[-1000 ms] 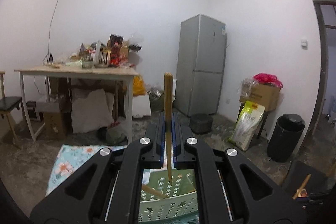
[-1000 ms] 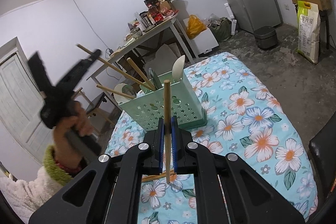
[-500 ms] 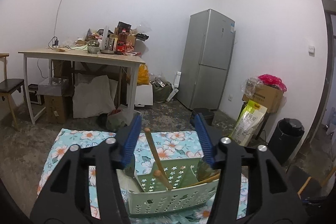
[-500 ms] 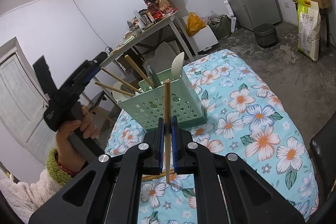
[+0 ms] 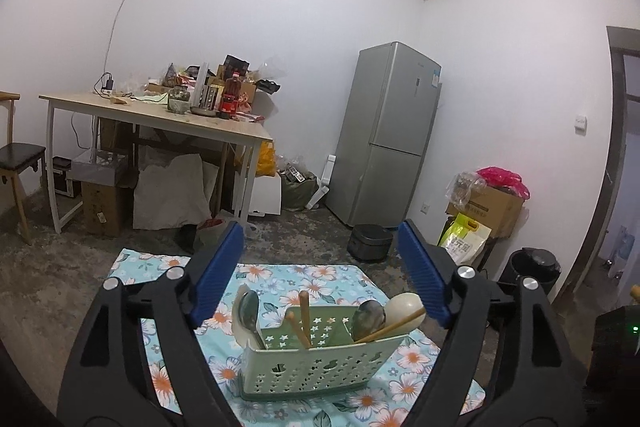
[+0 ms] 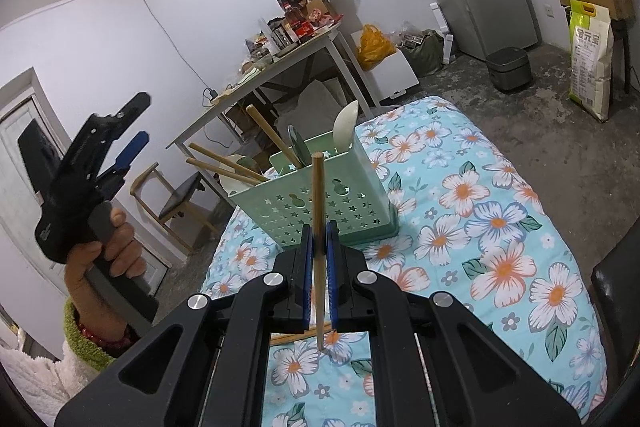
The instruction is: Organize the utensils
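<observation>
A pale green utensil basket stands on the flowered cloth. It holds wooden chopsticks, a metal spoon and a white spoon. My left gripper hangs above and behind the basket, its jaws opening wide with nothing between them; the right wrist view shows it raised at the left. My right gripper is shut on an upright wooden chopstick in front of the basket. Another chopstick lies on the cloth beneath it.
A person's hand with a fuzzy sleeve holds the left gripper. Behind stand a cluttered table, a chair, a grey fridge, boxes and bags, a black bin and a small cooker.
The left gripper let its chopstick drop into the basket, opened wide and drew back from the basket. The right gripper kept still with its chopstick.
</observation>
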`<state>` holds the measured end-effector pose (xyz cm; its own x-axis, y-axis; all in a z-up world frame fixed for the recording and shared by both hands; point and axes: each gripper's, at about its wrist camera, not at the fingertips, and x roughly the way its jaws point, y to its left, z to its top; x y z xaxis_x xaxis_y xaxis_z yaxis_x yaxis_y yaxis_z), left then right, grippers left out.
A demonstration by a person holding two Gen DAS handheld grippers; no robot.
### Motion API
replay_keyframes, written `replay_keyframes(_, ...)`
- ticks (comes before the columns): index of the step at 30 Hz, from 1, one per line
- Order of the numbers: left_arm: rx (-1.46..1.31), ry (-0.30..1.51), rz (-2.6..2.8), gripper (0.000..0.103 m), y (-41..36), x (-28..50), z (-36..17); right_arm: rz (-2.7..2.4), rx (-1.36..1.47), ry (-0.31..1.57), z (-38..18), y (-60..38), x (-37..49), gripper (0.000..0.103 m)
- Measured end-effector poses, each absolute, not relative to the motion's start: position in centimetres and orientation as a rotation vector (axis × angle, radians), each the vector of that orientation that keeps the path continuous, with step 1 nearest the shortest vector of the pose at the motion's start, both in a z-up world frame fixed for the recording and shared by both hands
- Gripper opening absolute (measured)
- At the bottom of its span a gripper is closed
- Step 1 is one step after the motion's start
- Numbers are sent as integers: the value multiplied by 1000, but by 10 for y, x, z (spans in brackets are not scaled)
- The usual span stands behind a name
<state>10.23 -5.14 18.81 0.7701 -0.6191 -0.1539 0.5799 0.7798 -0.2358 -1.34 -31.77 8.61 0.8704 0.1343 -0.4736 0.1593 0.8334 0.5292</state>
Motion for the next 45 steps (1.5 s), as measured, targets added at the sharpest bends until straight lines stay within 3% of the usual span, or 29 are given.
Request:
replay_keyframes(9,-204,275,-670,83,-29,86,181,-8,590,521,87,-316,-14,7)
replay_keyframes(45,-228,371,-643,84,-8,86,156,5,588,523,85,-311,-9,7)
